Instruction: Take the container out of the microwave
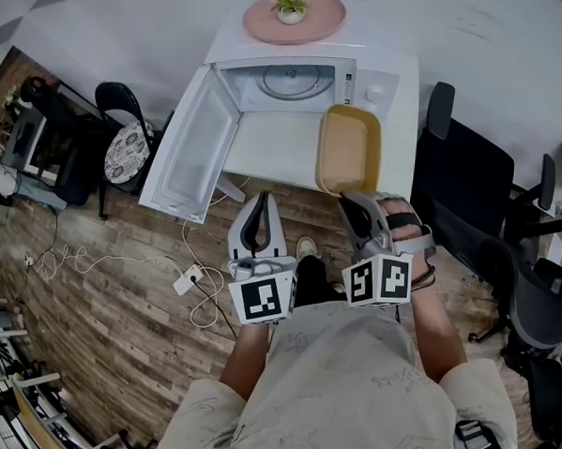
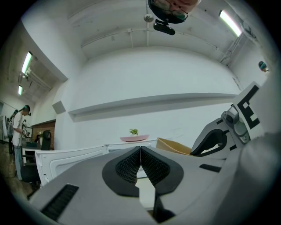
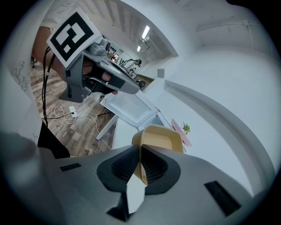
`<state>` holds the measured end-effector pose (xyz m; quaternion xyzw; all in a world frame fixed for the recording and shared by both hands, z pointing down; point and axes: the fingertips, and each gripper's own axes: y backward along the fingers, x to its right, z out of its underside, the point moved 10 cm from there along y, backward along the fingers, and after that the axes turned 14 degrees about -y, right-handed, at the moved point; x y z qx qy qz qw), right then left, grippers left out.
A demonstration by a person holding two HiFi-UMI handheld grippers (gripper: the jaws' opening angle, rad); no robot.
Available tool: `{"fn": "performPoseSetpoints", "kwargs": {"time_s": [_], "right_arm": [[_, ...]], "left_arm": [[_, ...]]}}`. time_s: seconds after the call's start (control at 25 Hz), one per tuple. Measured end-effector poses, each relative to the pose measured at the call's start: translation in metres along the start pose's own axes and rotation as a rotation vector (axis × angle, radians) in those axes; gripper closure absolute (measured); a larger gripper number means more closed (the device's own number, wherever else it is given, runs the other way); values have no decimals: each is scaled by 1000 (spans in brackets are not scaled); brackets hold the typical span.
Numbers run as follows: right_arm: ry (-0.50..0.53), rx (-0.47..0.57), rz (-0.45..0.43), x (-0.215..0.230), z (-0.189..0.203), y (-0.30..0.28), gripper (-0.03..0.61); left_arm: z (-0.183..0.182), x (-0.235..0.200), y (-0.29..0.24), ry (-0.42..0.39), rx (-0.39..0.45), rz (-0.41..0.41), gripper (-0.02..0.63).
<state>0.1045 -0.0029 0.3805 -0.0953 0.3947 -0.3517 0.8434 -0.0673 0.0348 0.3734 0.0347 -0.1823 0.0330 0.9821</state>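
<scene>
- Holding the tan container (image 1: 349, 149) by its near rim, the right hand-held gripper (image 1: 357, 209) is clamped narrow; the container is at upper centre, outside the open microwave (image 1: 288, 83).
- Left hand-held gripper (image 1: 260, 205) is closed and empty.
- Next, probably: set it on the worktop (image 1: 266, 148) and release.

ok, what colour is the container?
Pale yellow-tan, plain: the container shows best in the head view.

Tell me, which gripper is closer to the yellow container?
The right. The right gripper has its jaws shut on the near rim of the yellow container. The left gripper hangs off to the container's left, jaws together and empty, not touching it.
</scene>
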Motion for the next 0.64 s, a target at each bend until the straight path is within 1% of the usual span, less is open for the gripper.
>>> {"fn": "performPoseSetpoints", "kwargs": {"time_s": [0.64], "right_arm": [[-15, -15, -6, -8, 7, 8, 543]], "left_arm": [[-4, 7, 6, 1, 1, 21, 604]]}}
